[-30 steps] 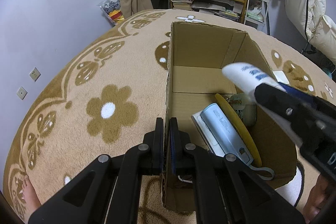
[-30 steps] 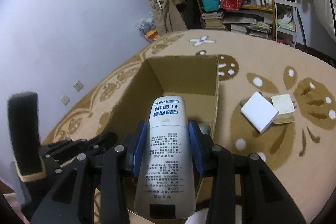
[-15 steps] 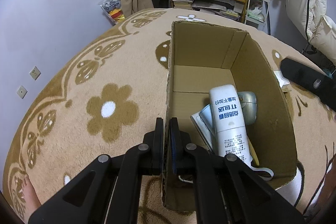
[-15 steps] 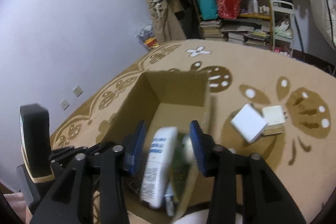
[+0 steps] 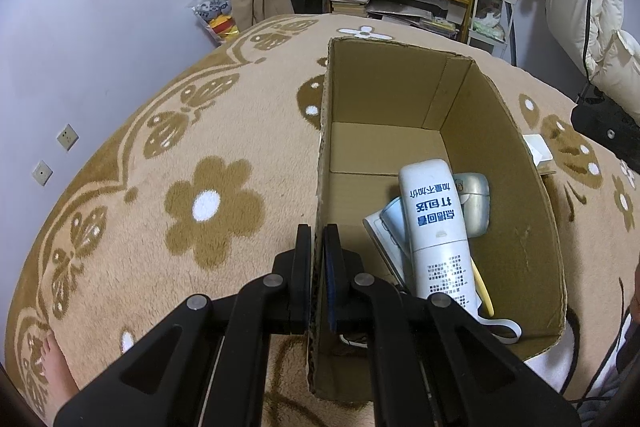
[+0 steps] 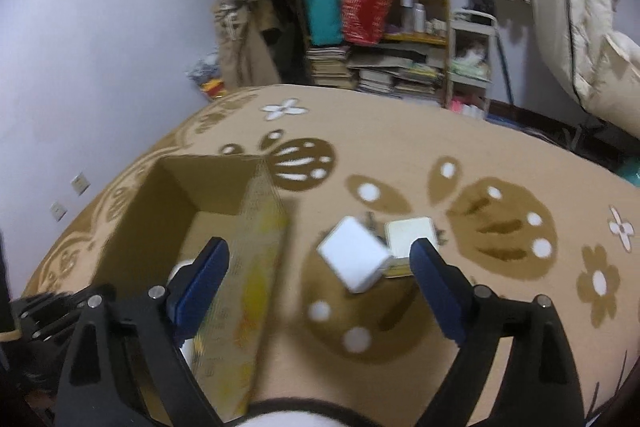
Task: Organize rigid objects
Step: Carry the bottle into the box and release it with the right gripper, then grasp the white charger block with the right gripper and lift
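Pinching the near wall of the cardboard box [image 5: 400, 95] with the left claw [image 5: 318, 259], pads clamped together on the cardboard edge. Right claw [image 6: 320, 283] opening wide, nothing between the pads, hovering over the carpet [image 6: 400, 163] past the box's right wall.

Next likely targets, by judgement: white square box [image 6: 354, 255] and cream square box [image 6: 412, 235], touching each other, at about 1 o'clock from the cardboard box in the right wrist view, just ahead of the open claw. Both look stiff, light, flat-sided; probably smooth, so slippery on the faces. Best hold: across two opposite flat sides of the white one, which sits tilted on the cream one's edge. Blurred, so lids or seams not readable.

Count on carpet: two small boxes. Count inside the cardboard box, left wrist view: one white bottle [image 5: 436, 227] lying on top, one pale blue flat item [image 5: 390, 223], one rounded grey-green item [image 5: 476, 203], one yellow strip [image 5: 482, 291]. More possibly hidden underneath.
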A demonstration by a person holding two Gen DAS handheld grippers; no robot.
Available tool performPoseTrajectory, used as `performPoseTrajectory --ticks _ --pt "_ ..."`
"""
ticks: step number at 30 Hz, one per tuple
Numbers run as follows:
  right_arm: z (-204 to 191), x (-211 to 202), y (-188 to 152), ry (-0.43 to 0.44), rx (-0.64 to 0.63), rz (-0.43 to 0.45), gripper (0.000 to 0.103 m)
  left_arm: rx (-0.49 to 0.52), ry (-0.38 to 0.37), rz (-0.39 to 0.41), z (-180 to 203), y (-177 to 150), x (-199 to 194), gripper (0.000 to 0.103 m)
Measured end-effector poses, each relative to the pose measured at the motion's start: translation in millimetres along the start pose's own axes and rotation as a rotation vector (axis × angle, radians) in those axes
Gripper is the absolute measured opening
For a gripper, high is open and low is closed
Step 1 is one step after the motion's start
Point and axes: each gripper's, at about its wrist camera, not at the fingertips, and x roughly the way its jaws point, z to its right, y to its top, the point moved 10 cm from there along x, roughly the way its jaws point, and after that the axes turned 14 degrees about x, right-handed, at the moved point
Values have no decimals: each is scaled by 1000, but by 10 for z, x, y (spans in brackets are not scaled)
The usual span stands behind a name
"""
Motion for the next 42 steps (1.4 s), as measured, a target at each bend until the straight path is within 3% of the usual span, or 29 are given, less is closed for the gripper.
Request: performPoseTrajectory --ticks 4,9,11,13,18,30,33,37,42 --pt "278 111 65 -21 78 9 97 1 2 -1 -3 2 -2 6" --pt "451 263 109 13 132 10 96 0 1 0 -4 6 -3 6" --pt "477 378 99 12 130 -19 85 0 1 -1 -3 6 -3 6" --pt "474 510 55 29 142 -71 67 0 0 1 0 11 -3 6" --pt "524 761 -52 61 215 -163 54 2 -1 2 10 19 -8 6" --pt "680 1062 -239 106 418 -260 54 1 -2 2 5 20 -6 6" --pt "661 1073 -245 100 399 -250 55 1 -3 2 3 16 -4 6" --pt "603 1143 -259 82 379 -264 65 3 0 1 0 17 -3 6" --pt "539 1247 -325 20 283 -261 66 2 -1 1 1 17 -2 6"
